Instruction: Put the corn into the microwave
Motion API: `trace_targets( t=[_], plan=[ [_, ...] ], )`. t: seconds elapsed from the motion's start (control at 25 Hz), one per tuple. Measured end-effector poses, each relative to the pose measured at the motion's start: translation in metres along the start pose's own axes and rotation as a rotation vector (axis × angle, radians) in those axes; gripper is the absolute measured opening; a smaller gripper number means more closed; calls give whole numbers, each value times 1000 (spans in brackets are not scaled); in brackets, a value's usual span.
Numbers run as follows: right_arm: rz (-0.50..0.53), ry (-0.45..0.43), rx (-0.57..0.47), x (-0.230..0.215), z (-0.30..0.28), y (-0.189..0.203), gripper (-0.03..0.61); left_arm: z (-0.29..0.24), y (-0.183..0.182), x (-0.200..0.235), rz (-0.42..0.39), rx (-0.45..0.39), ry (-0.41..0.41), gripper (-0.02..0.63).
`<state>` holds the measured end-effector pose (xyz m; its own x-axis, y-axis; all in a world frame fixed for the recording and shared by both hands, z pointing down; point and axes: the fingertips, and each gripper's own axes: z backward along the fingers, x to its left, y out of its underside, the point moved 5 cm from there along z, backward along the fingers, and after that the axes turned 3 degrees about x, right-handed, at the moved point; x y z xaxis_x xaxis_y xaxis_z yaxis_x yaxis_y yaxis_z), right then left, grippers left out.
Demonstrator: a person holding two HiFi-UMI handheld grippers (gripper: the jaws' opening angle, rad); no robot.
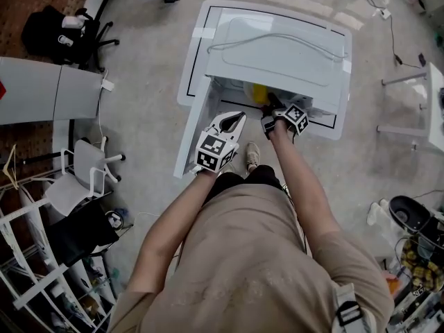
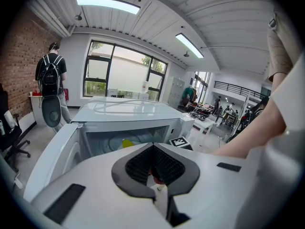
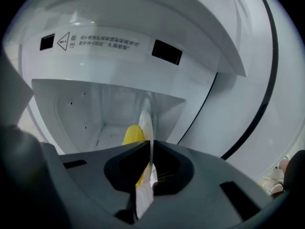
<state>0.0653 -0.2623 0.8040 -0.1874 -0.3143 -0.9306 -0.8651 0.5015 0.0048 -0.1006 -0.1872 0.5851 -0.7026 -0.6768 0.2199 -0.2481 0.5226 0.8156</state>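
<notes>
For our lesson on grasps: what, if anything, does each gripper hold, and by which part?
The right gripper is shut on a thin white strip, partway along it, the yellow corn beside it. The left gripper holds nothing.

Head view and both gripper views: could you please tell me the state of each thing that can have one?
microwave: its door is swung open to the left.
corn: gripped by the right gripper, at the mouth of the open cavity.
right gripper: shut on the corn, holding it by a thin pale edge.
left gripper: shut, nothing held, outside the microwave.
</notes>
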Motion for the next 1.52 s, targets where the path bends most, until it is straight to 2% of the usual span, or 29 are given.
trace_targets(
  t=[0.16,0.28,0.36,0.44,0.64,0.72,0.84,0.96,1.08,1.16,1.32,1.52],
  plan=[
    [14,43,0,4,-7,0,15,3,1,1,-7,9,-1,2],
    [50,23,14,8,-9,1,20,3,-1,3,-11,6,-3,2],
    [54,-24,15,11,-6,1,109,5,-2,2,-13,5,-4,2],
    [47,-60,12,11,-3,2,157,6,-2,1,-15,6,-6,2],
    [126,-62,16,9,10,7,181,8,3,-2,-13,6,-7,2],
    [221,-55,2,10,19,7,183,7,4,-3,-13,6,-6,2],
    [459,-13,-30,12,32,10,189,9,5,-5,-16,7,-2,2],
    [728,49,30,11,30,23,225,10,6,-6,-18,10,-1,2],
    [1012,155,107,8,21,37,235,10,7,-7,-17,14,-2,2],
    [1148,228,120,7,18,40,235,10,7,-8,-19,14,-2,2],
    [1290,290,118,12,12,43,235,12,7,-8,-18,14,-5,2],
    [1303,323,107,14,2,41,235,14,12,-5,-5,17,-16,2]
  ],
)
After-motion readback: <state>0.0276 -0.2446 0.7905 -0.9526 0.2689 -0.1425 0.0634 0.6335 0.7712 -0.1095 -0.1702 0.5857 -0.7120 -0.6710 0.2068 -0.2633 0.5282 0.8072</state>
